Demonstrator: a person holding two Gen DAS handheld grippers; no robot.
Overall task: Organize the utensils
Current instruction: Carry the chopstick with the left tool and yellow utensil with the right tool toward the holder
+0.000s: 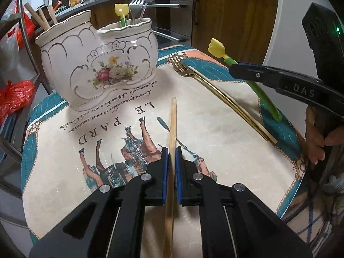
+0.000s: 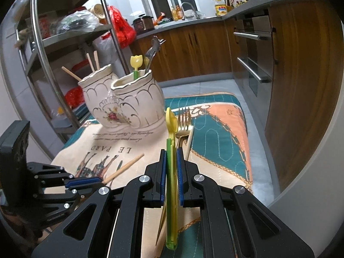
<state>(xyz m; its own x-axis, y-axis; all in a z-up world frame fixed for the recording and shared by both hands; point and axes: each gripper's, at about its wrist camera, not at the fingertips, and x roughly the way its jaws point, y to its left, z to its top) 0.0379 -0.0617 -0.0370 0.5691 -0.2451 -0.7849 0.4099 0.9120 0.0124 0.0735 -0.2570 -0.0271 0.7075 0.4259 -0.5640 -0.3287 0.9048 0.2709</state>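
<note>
My left gripper is shut on a wooden chopstick that points ahead over the printed mat. My right gripper is shut on a green-handled utensil with a yellow tulip head, held above the mat's right side; the left wrist view shows this tulip utensil in the right gripper. A gold fork lies on the mat beside it. The white floral ceramic holder stands at the back left, with wooden chopsticks in one compartment and forks and another tulip utensil in the other.
A metal shelf rack with bags stands left of the table. Wooden kitchen cabinets and oven drawers lie behind and to the right. A person's hand grips the right tool at the mat's right edge.
</note>
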